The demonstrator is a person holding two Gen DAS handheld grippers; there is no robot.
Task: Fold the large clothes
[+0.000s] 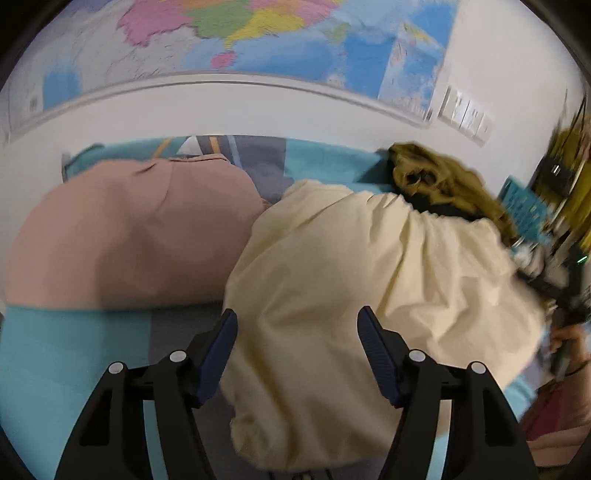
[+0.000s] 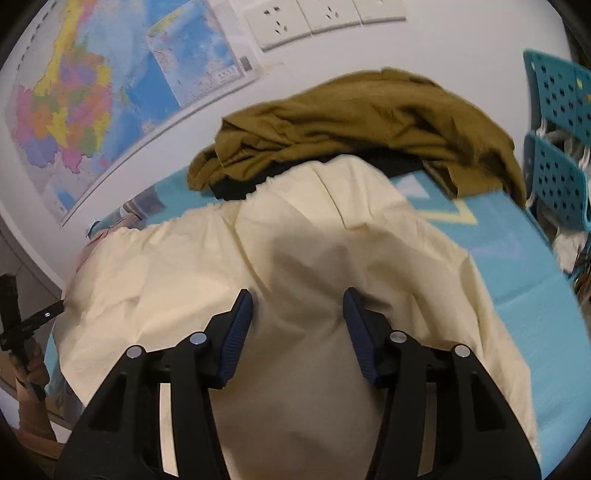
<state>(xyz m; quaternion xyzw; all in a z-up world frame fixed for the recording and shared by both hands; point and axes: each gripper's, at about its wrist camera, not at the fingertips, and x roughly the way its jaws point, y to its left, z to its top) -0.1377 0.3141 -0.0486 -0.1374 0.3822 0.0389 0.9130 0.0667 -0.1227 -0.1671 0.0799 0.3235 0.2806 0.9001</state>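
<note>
A large cream garment [image 1: 351,288] lies rumpled on the turquoise table cover [image 1: 66,354]; it also fills the right wrist view [image 2: 295,258]. My left gripper [image 1: 297,332] is open, its jaws spread just above the garment's near left part. My right gripper [image 2: 297,314] is open above the garment's middle, holding nothing. The other gripper shows at the edge of each view: the right one [image 1: 561,295] and the left one [image 2: 18,325]. A pink garment [image 1: 129,236] lies flat to the left of the cream one.
An olive-brown garment [image 2: 369,125] is bunched over something black at the back of the table, by the wall. A wall map [image 2: 92,92] and wall sockets [image 2: 306,18] hang behind. Teal perforated chairs [image 2: 557,147] stand at the right.
</note>
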